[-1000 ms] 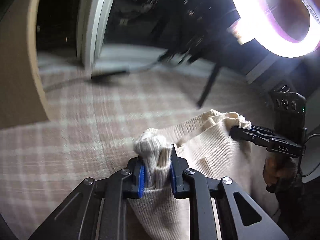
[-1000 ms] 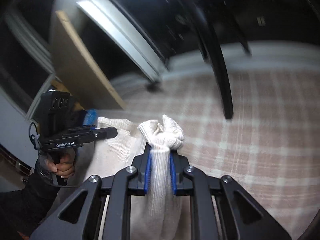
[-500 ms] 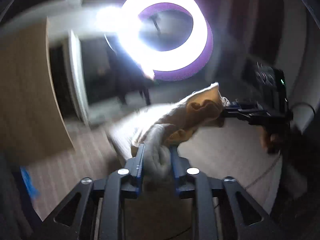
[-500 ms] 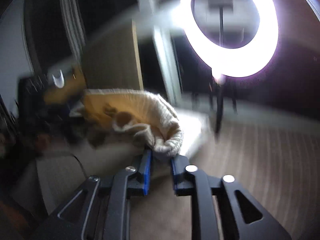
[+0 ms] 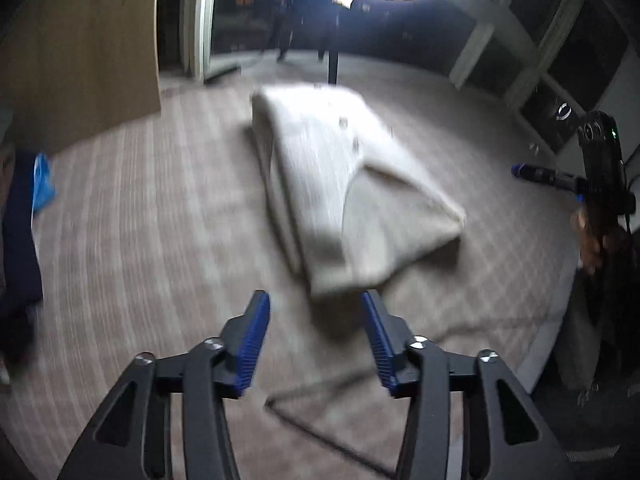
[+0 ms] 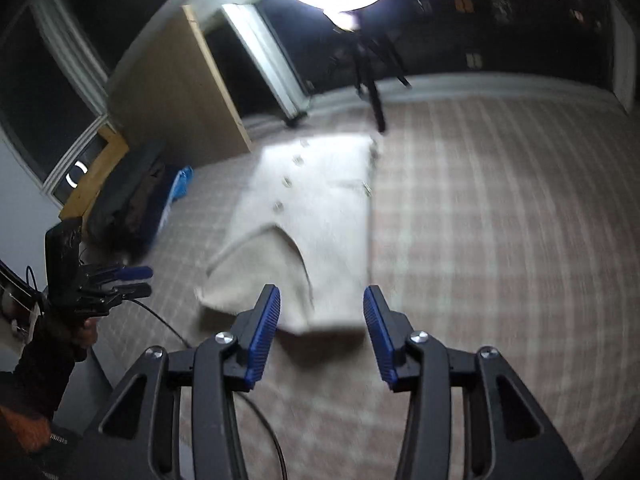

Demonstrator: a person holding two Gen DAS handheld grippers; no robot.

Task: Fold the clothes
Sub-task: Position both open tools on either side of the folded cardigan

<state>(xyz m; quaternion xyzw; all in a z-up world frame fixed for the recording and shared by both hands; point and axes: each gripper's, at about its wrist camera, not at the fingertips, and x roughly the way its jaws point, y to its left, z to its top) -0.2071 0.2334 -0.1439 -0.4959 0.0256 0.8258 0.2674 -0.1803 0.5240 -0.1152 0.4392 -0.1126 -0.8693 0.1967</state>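
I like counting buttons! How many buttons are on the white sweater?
4 on the white sweater in the right wrist view, in a line down its front. The picture is blurry, so more may be hidden.

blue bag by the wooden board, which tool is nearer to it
Left. The left tool hangs on the blue bag's side of the cream cardigan; the right tool is on the cardigan's far side, jaws open, nothing held.
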